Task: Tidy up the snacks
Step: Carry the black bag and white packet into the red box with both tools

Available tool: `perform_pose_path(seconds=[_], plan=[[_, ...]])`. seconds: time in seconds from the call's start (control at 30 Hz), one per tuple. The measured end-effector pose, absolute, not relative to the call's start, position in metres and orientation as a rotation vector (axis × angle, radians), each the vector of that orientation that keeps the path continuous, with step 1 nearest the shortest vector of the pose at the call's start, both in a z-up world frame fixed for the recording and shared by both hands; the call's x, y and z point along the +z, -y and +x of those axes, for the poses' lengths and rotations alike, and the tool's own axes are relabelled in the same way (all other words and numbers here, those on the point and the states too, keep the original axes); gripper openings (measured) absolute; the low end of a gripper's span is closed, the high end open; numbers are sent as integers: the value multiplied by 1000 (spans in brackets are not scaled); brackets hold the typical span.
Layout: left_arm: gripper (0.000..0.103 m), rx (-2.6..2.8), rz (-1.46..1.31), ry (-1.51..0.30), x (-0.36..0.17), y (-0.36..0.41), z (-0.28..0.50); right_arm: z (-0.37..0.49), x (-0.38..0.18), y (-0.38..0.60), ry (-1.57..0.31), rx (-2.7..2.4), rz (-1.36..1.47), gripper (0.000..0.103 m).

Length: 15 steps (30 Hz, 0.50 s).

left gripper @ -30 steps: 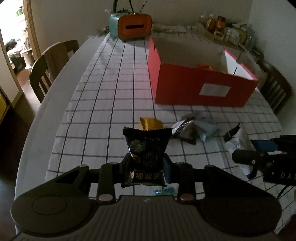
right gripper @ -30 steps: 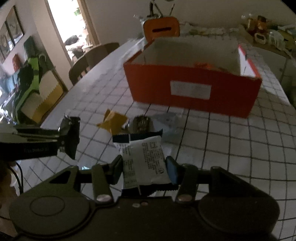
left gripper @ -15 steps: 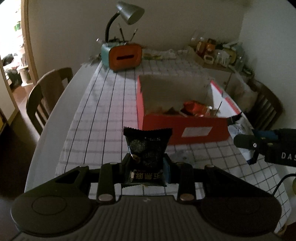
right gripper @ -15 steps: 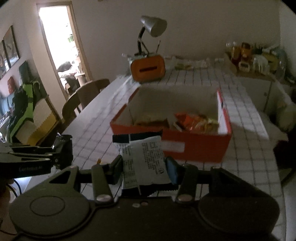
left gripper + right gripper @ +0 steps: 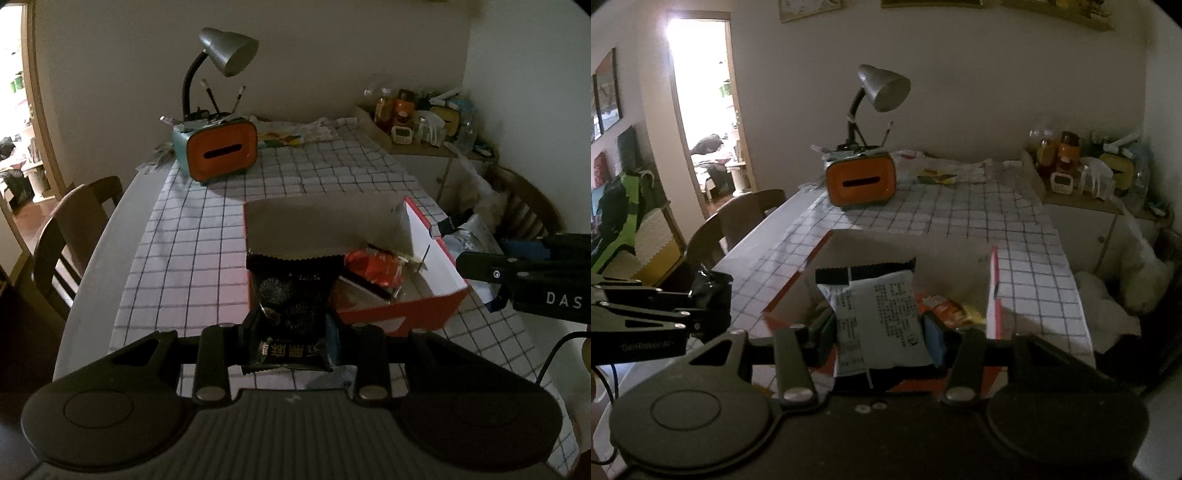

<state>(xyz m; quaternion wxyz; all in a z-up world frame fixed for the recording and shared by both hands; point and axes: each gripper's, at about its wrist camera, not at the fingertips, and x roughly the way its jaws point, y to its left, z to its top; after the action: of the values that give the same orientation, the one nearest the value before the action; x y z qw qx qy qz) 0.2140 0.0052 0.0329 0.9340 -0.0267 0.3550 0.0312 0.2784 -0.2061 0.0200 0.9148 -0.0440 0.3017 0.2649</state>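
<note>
Dim dining room; tabletop [image 5: 192, 236] under checked cloth, desk lamp [image 5: 225, 55] at far end. Left wrist view: left gripper [image 5: 291, 328], jaws clamped on black snack packet [image 5: 291, 295], held above red box [image 5: 424, 314] with orange packets inside. Right wrist view: right gripper [image 5: 879, 332], jaws clamped on white snack packet [image 5: 879, 317] over the same box. Both packets probably light, crinkly, crushable; best pinched across the flat body.

Black packet [image 5: 291, 302], white packet [image 5: 879, 317], red box [image 5: 417, 314], black-gridded white tablecloth [image 5: 192, 236].
</note>
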Motion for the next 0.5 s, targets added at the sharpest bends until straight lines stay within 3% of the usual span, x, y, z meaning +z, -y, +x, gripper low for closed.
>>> perform_pose_path(seconds=[0.5], plan=[[34,78,-29,-825,13,6,318,380,-14,200,-717,510,-141,48]])
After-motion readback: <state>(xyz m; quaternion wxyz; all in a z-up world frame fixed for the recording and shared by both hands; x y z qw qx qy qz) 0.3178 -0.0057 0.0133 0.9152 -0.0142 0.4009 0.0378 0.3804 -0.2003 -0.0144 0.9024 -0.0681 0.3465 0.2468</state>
